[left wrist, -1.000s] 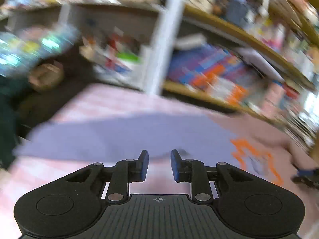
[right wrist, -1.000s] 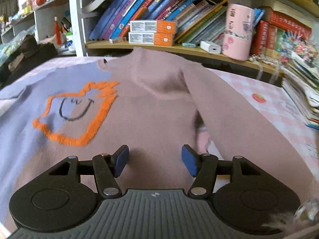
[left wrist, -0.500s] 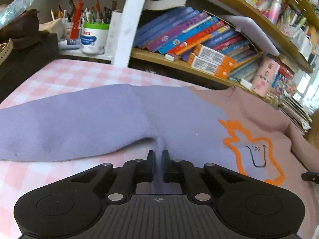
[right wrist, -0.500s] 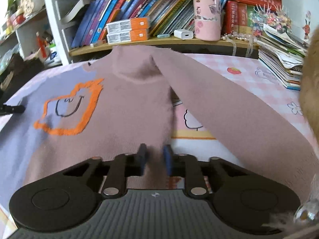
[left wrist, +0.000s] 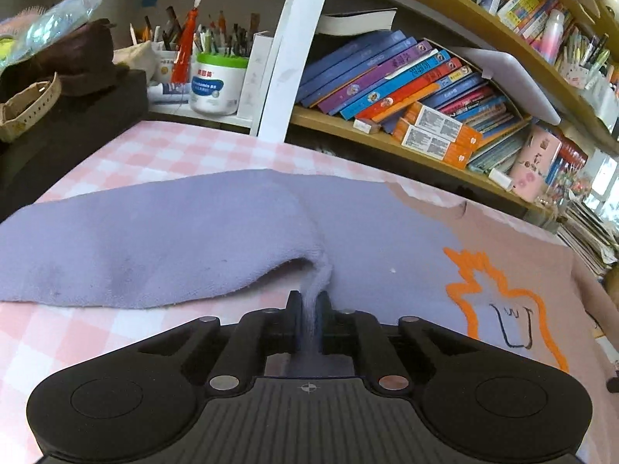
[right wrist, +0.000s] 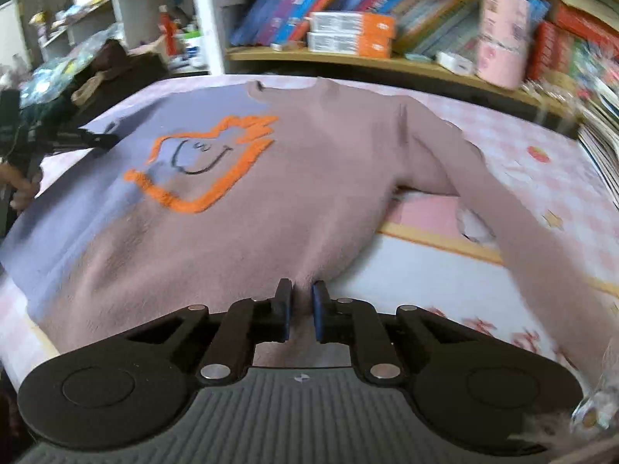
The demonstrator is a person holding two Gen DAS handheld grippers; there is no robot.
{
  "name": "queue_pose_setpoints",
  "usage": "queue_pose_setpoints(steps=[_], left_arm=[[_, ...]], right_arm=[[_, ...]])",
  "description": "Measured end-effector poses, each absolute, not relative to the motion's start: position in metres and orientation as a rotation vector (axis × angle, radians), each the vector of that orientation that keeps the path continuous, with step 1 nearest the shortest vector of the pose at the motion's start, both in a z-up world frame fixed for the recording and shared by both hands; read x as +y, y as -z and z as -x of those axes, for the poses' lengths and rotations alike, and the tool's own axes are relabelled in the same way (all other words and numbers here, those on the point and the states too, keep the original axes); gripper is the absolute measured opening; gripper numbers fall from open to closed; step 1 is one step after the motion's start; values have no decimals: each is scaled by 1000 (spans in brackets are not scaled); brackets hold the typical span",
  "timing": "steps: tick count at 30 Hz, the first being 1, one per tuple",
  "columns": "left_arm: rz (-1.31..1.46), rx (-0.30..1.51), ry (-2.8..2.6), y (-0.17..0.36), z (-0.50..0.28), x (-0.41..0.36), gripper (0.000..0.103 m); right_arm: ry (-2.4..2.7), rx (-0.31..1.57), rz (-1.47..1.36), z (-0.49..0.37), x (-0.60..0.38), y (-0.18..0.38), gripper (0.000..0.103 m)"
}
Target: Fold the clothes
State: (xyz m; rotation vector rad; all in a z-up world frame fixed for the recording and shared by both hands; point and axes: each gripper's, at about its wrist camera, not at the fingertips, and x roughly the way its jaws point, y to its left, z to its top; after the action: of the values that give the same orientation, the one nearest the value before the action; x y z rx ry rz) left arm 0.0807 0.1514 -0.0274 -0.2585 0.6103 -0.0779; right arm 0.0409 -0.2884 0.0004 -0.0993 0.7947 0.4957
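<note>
The two-tone sweater (right wrist: 294,178) lay face up across the checked tablecloth (left wrist: 116,162), sleeves spread. The left gripper (left wrist: 308,303) pinched its lavender side edge, the right gripper (right wrist: 300,303) its pink one, likely readying a fold.

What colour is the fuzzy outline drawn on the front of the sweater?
Orange, on the sweater; the outline shows best in the right wrist view.

Right wrist view: shelf books (right wrist: 348,4) motion-blurred, titles unreadable. Sweater (right wrist: 271,193) hem hidden behind right claw (right wrist: 301,311); right sleeve cut off at frame edge.
</note>
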Motion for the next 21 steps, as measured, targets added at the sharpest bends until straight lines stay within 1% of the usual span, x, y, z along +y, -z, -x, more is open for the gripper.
queue_pose_setpoints(steps=[2,3,4,5,7,11,12,13,15,18,19,20,21], left_arm=[[242,612,76,27,-80,149,9],[240,612,78,27,-79,149,9],[239,612,80,27,-79,149,9],[239,612,82,27,-78,150,9],[253,607,89,27,-76,152,9],[246,595,99,26,-72,152,9],[229,595,100,26,-72,149,9],[214,595,101,25,-72,147,9],[197,591,102,24,-71,144,10],[204,592,107,25,-71,145,10],[207,592,108,25,-71,146,10],[208,591,109,24,-71,146,10],[207,591,109,24,-71,145,10]], right_arm=[[-446,740,70,-42,-307,-15,24],[-409,702,68,-43,-317,-25,36],[-348,658,82,-47,-330,-36,44],[-281,638,104,-52,-343,-44,44],[-114,655,127,-65,-375,-55,44],[58,765,3,-70,-431,-50,45],[77,783,-8,-68,-438,-45,48],[90,786,-7,-66,-441,-39,57],[106,797,-5,-63,-442,-26,65],[115,846,-1,-64,-437,-5,64],[110,867,-3,-66,-435,1,59],[96,870,-21,-68,-436,3,57],[81,868,-43,-69,-438,4,49]])
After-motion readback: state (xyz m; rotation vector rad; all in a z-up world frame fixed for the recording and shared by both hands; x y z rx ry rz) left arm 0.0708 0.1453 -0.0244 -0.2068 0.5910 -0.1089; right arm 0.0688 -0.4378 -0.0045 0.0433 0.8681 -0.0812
